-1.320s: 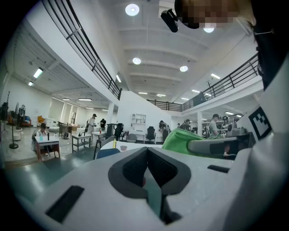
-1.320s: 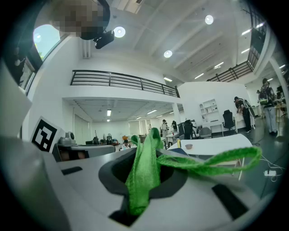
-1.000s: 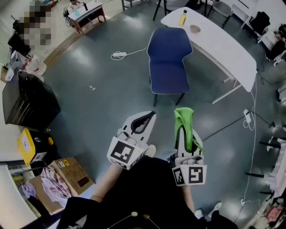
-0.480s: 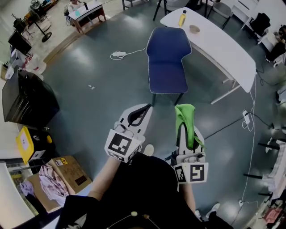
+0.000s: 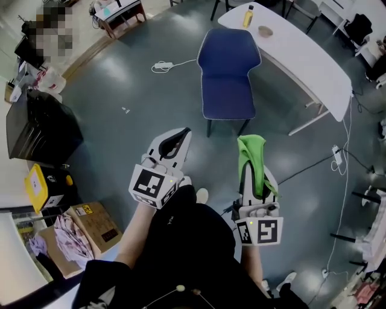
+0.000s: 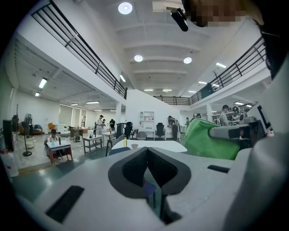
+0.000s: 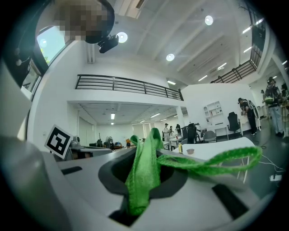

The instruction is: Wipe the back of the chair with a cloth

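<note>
The blue chair (image 5: 228, 72) stands on the grey floor ahead of me, its seat end nearest and a gap of floor between it and both grippers. My left gripper (image 5: 183, 131) is held low at the left, jaws shut with nothing in them (image 6: 146, 150). My right gripper (image 5: 249, 146) is shut on a green cloth (image 5: 253, 158), which drapes over its jaws and trails to the right (image 7: 143, 173). The cloth also shows at the right of the left gripper view (image 6: 208, 140). Neither gripper touches the chair.
A long white table (image 5: 304, 57) runs past the chair's right side, carrying a yellow bottle (image 5: 248, 16) and a small bowl (image 5: 265, 31). A power strip and cable (image 5: 163, 64) lie left of the chair. A black box (image 5: 39, 130) and a cardboard box (image 5: 95, 227) sit at my left.
My left gripper has moved left and a little forward, still shut. The right gripper has barely moved and keeps hold of the green cloth.
</note>
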